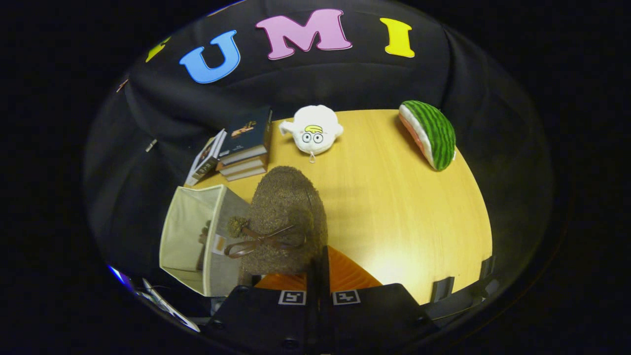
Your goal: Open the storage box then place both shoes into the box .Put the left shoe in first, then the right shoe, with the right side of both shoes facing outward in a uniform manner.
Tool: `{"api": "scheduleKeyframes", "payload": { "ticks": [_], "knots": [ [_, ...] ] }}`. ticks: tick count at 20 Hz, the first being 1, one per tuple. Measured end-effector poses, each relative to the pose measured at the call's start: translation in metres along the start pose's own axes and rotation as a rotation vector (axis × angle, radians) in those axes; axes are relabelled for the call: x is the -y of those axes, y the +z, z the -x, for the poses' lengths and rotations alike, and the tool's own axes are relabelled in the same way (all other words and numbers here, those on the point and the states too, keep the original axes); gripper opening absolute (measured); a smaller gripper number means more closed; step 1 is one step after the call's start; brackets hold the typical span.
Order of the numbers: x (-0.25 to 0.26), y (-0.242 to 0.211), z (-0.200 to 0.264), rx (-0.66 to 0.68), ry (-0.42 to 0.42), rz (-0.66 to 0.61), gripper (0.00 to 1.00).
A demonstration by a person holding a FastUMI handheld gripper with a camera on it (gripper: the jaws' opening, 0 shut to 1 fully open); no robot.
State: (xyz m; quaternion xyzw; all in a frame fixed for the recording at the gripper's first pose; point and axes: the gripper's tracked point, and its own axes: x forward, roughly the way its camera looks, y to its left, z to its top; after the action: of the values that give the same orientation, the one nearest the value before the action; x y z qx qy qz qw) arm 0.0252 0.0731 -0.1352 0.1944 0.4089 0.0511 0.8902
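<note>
1. Beige fabric storage box [190, 236] sits lower left on the worktop [394, 207].
2. Brown fuzzy shoe with leather bow [283, 222] hangs centre, beside the box.
3. Gripper [319, 276] jaws pinch the shoe's rim.

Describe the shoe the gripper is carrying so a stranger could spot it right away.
On the wooden table, beside the open beige storage box, the shut gripper holds a shoe just ahead of its fingers. It is fuzzy brown with a leather bow.

Your gripper [319, 268] has its fingers [325, 266] drawn close together, almost no gap showing. They point forward, pinching the shoe [286, 217] by its edge.
</note>
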Motion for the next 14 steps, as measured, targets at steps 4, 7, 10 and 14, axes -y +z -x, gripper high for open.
{"api": "scheduleKeyframes", "payload": {
  "ticks": [4,7,10,14],
  "knots": [
    [-0.061,0.014,0.004,-0.002,0.084,-0.020,0.05],
    [-0.109,0.015,-0.002,-0.028,0.138,-0.043,0.05],
    [-0.147,0.013,-0.009,-0.057,0.154,-0.041,0.05],
    [-0.174,0.002,-0.029,-0.114,0.107,-0.032,0.05]
  ]
}}
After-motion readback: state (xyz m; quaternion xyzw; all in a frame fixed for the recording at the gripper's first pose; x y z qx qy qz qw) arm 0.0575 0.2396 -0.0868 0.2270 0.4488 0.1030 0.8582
